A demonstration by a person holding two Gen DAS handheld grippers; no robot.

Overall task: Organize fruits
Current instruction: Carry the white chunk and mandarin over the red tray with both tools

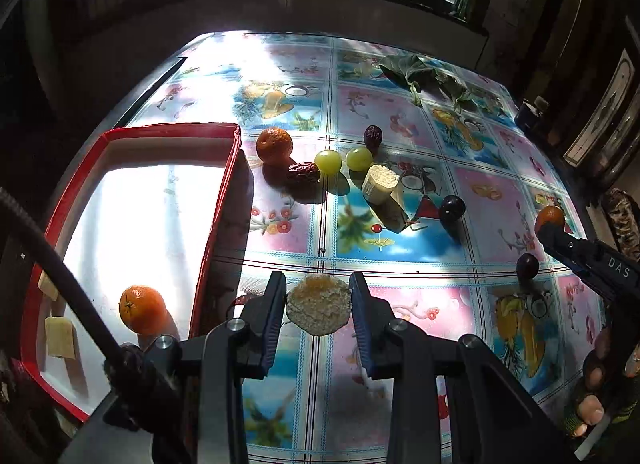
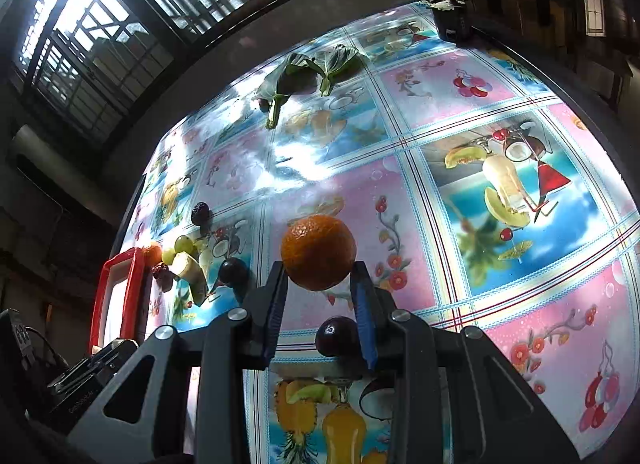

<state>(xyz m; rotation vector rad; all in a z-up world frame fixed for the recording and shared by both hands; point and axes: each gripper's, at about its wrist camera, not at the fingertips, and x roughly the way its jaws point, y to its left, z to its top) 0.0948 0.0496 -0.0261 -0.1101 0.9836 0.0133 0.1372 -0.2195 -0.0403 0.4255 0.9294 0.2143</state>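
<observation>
Left gripper (image 1: 319, 306): jaws clamped on a pale sugarcane piece (image 1: 319, 304) above the bench (image 1: 420, 316), just right of the red tray (image 1: 216, 223). Right gripper (image 2: 319, 270): jaws hold a mandarin (image 2: 318, 252) by its lower half. Risk: shallow grip, mandarin may slip and knock the dark plum (image 2: 336, 336) below.

A bench (image 2: 460, 167) is wearing a glossy cloth printed with fruit and flower squares, glaring in sunlight. Green leafy stalks (image 2: 304, 71) are lying near its far edge. A small dark device (image 2: 450, 21) is sitting at the far corner. Barred windows (image 2: 120, 23) are glowing behind the bench.
</observation>
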